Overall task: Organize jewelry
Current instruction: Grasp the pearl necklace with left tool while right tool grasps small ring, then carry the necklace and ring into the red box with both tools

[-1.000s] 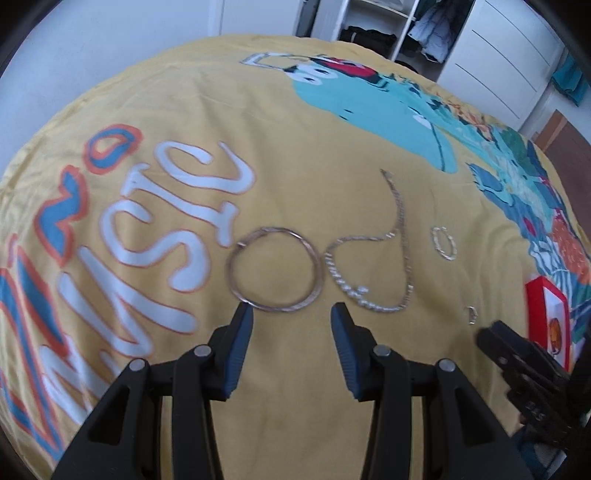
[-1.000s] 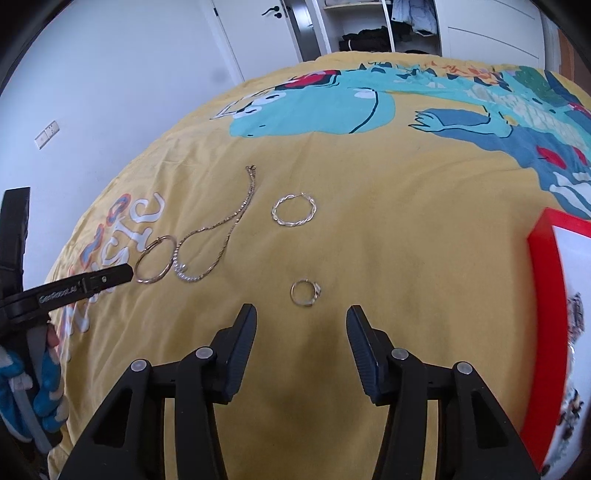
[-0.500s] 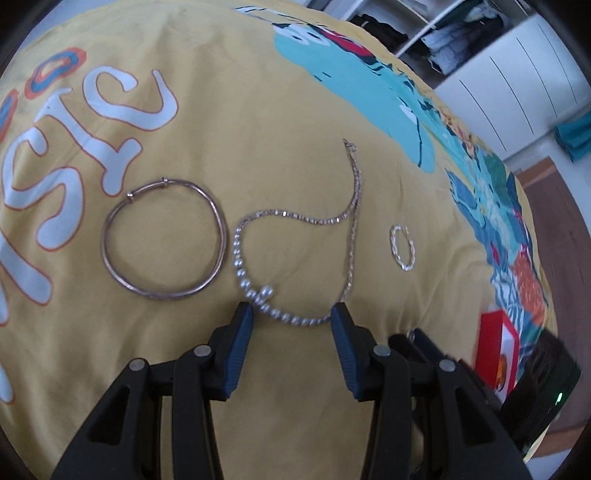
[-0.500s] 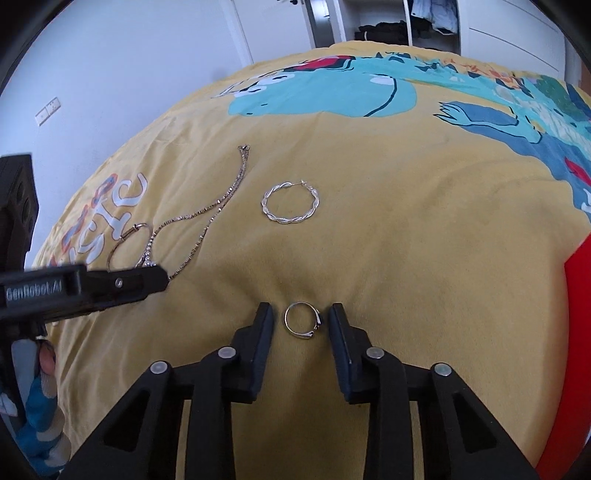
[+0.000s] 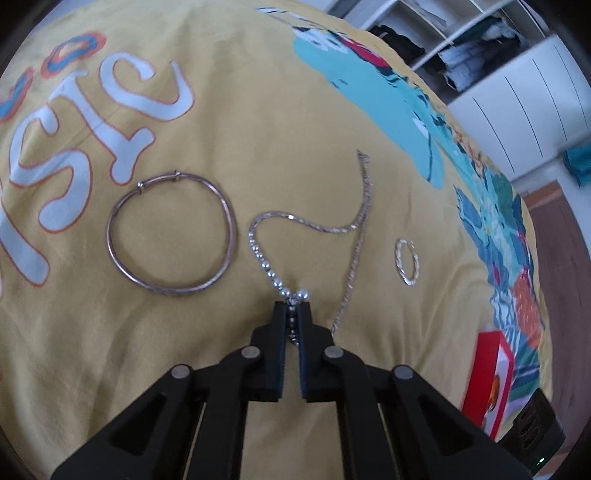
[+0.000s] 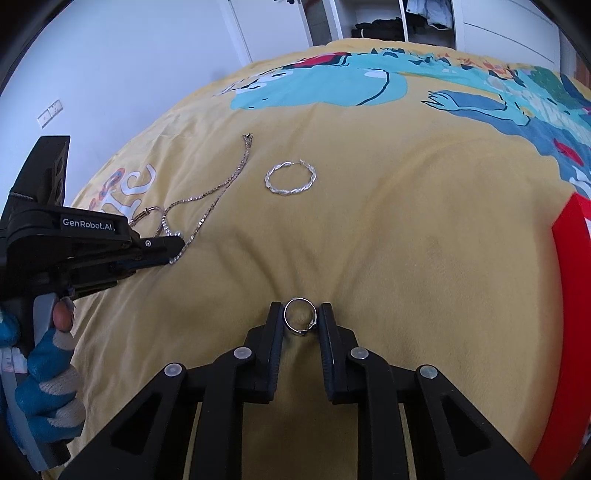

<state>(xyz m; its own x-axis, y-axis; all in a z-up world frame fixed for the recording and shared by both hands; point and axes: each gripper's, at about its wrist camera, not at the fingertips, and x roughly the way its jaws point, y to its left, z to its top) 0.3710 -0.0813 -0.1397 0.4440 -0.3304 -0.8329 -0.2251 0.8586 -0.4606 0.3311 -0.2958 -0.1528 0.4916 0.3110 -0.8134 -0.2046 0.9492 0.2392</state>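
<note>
On the yellow printed bedspread lies a silver chain necklace with a beaded section. My left gripper is shut on the beaded part of it, down on the cloth; it also shows in the right wrist view. A thin bangle lies left of the necklace. A twisted silver hoop lies to the right, also in the right wrist view. My right gripper is closed around a small silver ring, fingers touching both its sides, pressed into the bedspread.
A red jewelry box stands at the right, also in the left wrist view. White wardrobes and an open closet stand beyond the bed. A white wall is to the left.
My left gripper moved forward over the necklace's beads and shut on them. My right gripper advanced to the ring and closed its fingers against it.
</note>
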